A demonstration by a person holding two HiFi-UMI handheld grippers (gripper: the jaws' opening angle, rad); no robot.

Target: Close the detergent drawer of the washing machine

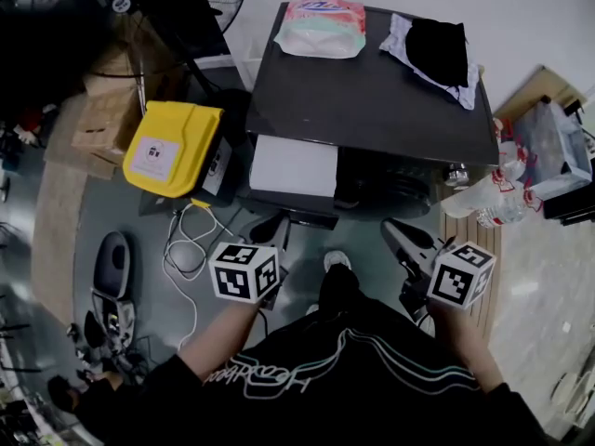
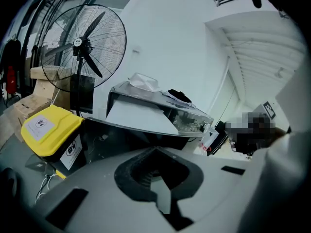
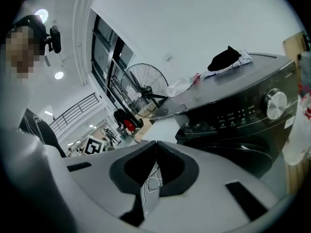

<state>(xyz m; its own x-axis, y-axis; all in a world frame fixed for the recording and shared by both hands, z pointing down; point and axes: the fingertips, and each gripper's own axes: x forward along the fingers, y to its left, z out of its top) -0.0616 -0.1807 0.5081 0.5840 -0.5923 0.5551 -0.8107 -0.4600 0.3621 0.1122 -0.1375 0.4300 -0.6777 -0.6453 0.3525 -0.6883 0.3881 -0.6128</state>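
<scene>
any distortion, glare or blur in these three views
Head view: fisheye bending, the dark grey washing machine top evenly lit, the floor at left dimmer. Left gripper view: bluish cast, black circular vignette, the left gripper soft up close. Right gripper view: same vignette, ceiling lamps glaring at upper left, the right gripper blurred near the lens.

Gleams dark and glossy across the washing machine top. Shows matt white plastic on the detergent drawer. Crinkles as shiny soft plastic on the pink pack. Lies limp and matt as black cloth. Looks like smooth yellow plastic on the case, thin metal wire on the fan.
</scene>
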